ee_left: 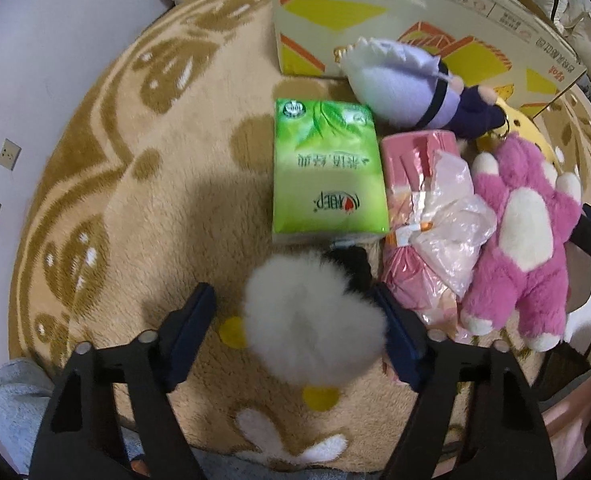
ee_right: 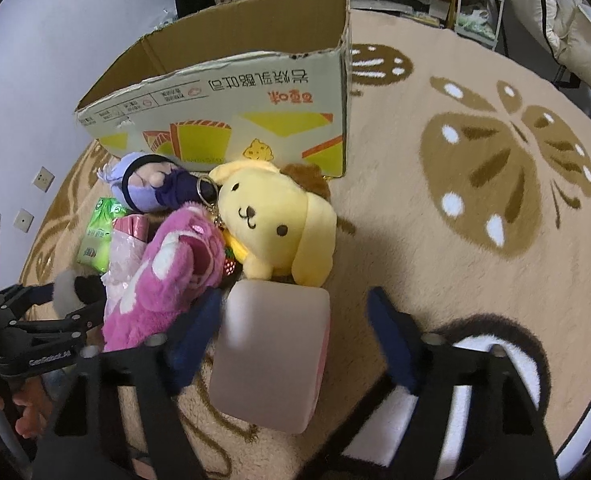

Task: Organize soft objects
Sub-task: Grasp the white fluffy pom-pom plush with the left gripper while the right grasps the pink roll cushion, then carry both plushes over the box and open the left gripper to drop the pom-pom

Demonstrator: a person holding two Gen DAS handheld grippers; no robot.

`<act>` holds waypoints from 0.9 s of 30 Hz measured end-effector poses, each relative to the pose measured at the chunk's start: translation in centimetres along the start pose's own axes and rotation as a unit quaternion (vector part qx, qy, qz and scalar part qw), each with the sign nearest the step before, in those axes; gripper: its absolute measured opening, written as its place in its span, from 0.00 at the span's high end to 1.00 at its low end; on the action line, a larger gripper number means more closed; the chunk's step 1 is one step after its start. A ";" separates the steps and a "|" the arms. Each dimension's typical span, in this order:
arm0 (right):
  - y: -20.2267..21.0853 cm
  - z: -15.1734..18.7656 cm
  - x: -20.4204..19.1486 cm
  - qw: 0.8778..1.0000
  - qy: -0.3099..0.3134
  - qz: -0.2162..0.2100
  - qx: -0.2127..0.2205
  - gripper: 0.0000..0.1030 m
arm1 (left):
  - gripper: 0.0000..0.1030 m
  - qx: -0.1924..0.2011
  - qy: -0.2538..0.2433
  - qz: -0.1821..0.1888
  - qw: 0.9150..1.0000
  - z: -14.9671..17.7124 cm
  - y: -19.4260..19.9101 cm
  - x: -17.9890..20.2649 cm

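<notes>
Reaching with both grippers spread wide and gripping nothing, we are seeing every soft toy lying outside the cardboard box (ee_right: 231,92): left gripper (ee_left: 301,320) straddling the white pompom (ee_left: 315,320), right gripper (ee_right: 295,332) around the pale block (ee_right: 271,360).

In the left wrist view, bare rug (ee_left: 155,200) fills the left half of the frame, open for passage. The right half is crowded: green tissue pack (ee_left: 327,168), pink plastic bags (ee_left: 435,216) and pink plush (ee_left: 523,240) lie packed side by side, with the cardboard box (ee_left: 355,24) walling the upper edge. In the right wrist view, the rug's right half lies open; the yellow dog plush (ee_right: 271,220) blocks the centre.
</notes>
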State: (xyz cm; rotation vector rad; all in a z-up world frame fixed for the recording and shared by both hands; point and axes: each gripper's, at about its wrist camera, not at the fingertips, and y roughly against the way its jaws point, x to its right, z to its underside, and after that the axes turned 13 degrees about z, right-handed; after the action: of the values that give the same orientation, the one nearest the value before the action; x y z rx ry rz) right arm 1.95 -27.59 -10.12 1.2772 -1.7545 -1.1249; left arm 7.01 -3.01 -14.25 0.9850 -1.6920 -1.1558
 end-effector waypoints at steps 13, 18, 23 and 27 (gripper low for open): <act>-0.7 0.3 -0.3 0.999 0.006 -0.022 -0.023 0.58 | 0.66 0.017 0.006 0.017 1.000 0.5 0.8 -0.4; -0.2 0.4 -0.9 1.000 0.009 -0.023 -0.010 0.63 | 0.67 0.042 0.009 0.019 0.999 0.7 2.0 -0.8; 1.8 0.5 -0.8 0.999 0.004 -0.023 0.034 0.64 | 0.67 0.096 0.002 0.016 0.995 1.6 4.8 -0.4; 4.0 0.7 -0.3 0.997 0.002 -0.029 0.077 0.64 | 0.67 0.147 -0.003 0.007 0.989 2.4 7.2 -0.3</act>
State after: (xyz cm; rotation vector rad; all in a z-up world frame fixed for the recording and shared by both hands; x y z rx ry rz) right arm -0.09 -26.52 -6.70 1.4289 -1.8409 -1.0357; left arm 3.84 -0.16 -7.93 1.1458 -1.9072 -0.9170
